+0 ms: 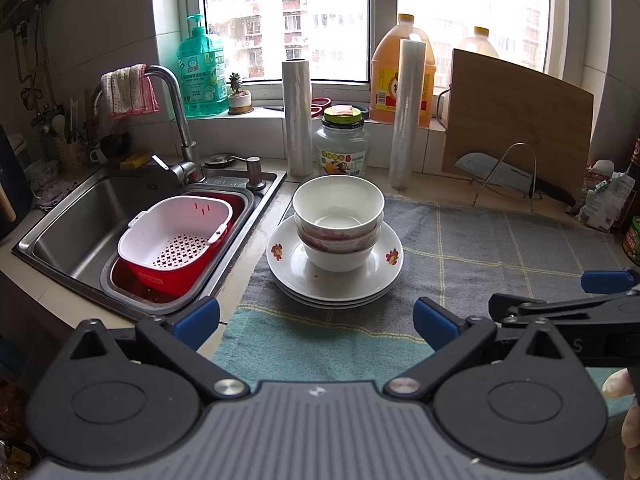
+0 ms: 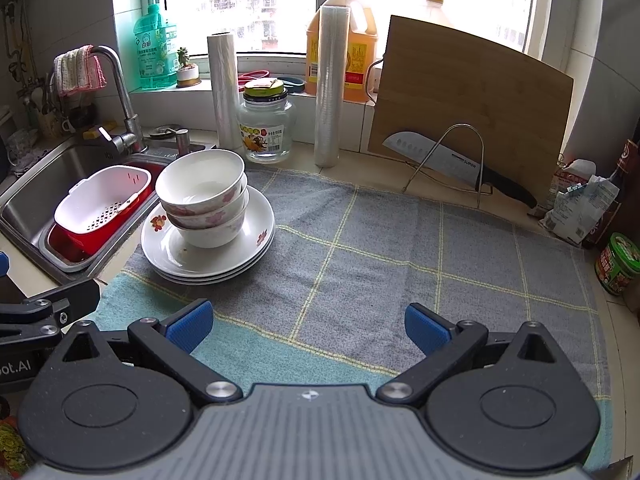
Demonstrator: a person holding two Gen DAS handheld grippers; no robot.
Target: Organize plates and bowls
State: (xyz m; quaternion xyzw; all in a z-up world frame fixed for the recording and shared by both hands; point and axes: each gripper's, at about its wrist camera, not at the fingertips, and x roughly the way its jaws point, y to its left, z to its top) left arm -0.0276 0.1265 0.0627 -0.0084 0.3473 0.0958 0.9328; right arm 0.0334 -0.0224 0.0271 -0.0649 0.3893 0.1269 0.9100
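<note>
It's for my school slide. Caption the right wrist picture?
Open right gripper hovers over checked towel beside stacked bowls on plates.

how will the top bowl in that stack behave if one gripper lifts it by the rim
The top bowl looks glazed, so probably slippery and breakable. It sits nested in the bowl below, so it may drag that one. Both grippers are open, clear of it.

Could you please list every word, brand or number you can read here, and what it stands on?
"SUPOR": on the steel cleaver blade.
"ot.AI": on the black left gripper body, cut off.
"S": on the black right gripper body.
Green soap bottle, glass jar and orange oil jug labels: too blurred.
</note>
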